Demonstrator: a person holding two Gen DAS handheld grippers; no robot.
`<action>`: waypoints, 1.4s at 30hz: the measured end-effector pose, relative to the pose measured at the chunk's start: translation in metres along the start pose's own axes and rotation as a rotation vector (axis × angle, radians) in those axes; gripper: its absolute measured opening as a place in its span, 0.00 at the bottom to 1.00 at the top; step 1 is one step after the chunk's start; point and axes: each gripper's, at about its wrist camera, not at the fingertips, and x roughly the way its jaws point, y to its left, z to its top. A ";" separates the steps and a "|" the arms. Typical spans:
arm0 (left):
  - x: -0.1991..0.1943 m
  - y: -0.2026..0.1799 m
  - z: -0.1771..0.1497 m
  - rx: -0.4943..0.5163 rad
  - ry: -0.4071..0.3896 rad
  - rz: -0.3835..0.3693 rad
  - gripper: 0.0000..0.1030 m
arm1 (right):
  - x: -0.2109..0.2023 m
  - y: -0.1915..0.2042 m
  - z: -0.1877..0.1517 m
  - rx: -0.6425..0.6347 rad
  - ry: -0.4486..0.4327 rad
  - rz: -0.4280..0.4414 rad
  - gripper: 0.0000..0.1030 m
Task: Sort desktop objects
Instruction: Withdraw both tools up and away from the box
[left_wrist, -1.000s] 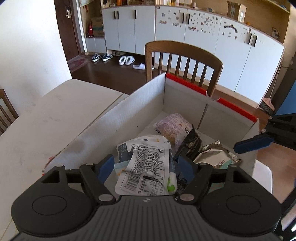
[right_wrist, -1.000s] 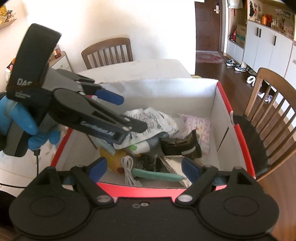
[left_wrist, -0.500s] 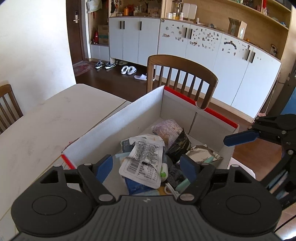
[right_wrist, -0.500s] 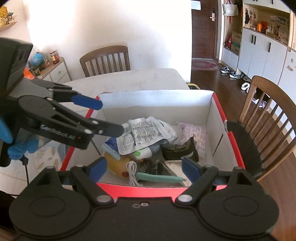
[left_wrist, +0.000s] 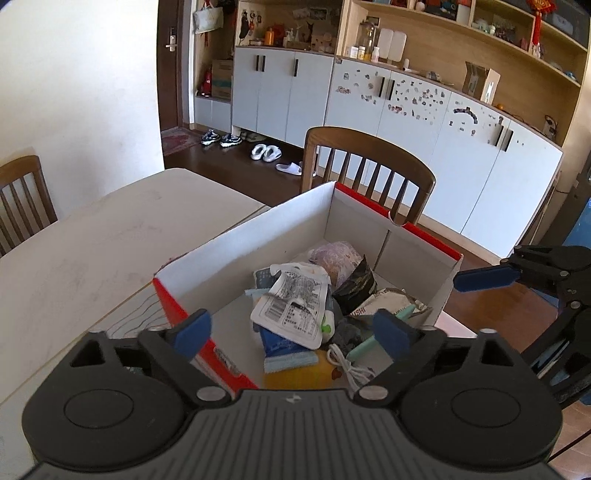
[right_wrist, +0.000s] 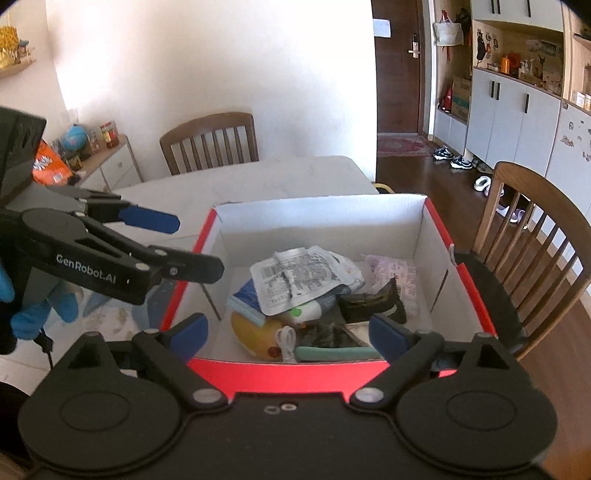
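Observation:
A red-edged cardboard box (left_wrist: 280, 236) (right_wrist: 317, 212) stands on the white table and holds a heap of things: a white printed pouch (left_wrist: 295, 306) (right_wrist: 299, 273), a pink packet (left_wrist: 338, 254) (right_wrist: 391, 269), a dark wrapper (right_wrist: 373, 302), a blue pack (left_wrist: 280, 345), a white cable (left_wrist: 347, 363) (right_wrist: 286, 341), a green stick (right_wrist: 332, 352) and a yellow object (right_wrist: 255, 332). My left gripper (left_wrist: 291, 330) is open and empty above the box's near left corner; it also shows in the right wrist view (right_wrist: 184, 243). My right gripper (right_wrist: 288, 330) is open and empty at the box's red front wall.
The white table (left_wrist: 92, 240) stretches left of the box. Wooden chairs stand behind the box (left_wrist: 369, 162), at the table's far side (right_wrist: 210, 142) and to the right (right_wrist: 535, 229). A side cabinet with jars and an orange bag (right_wrist: 51, 166) is at left.
Both grippers have pulled back and up from the box, still open and empty. The left gripper has withdrawn to the box's left side. The contents lie unchanged.

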 end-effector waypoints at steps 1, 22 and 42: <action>-0.003 0.001 -0.002 -0.001 -0.006 0.008 0.98 | -0.002 0.002 -0.001 0.001 -0.007 -0.001 0.95; -0.058 0.015 -0.047 -0.022 -0.021 0.019 0.99 | -0.029 0.046 -0.024 0.065 -0.074 -0.085 1.00; -0.078 -0.004 -0.069 0.003 -0.051 0.002 0.99 | -0.040 0.047 -0.039 0.094 -0.085 -0.107 1.00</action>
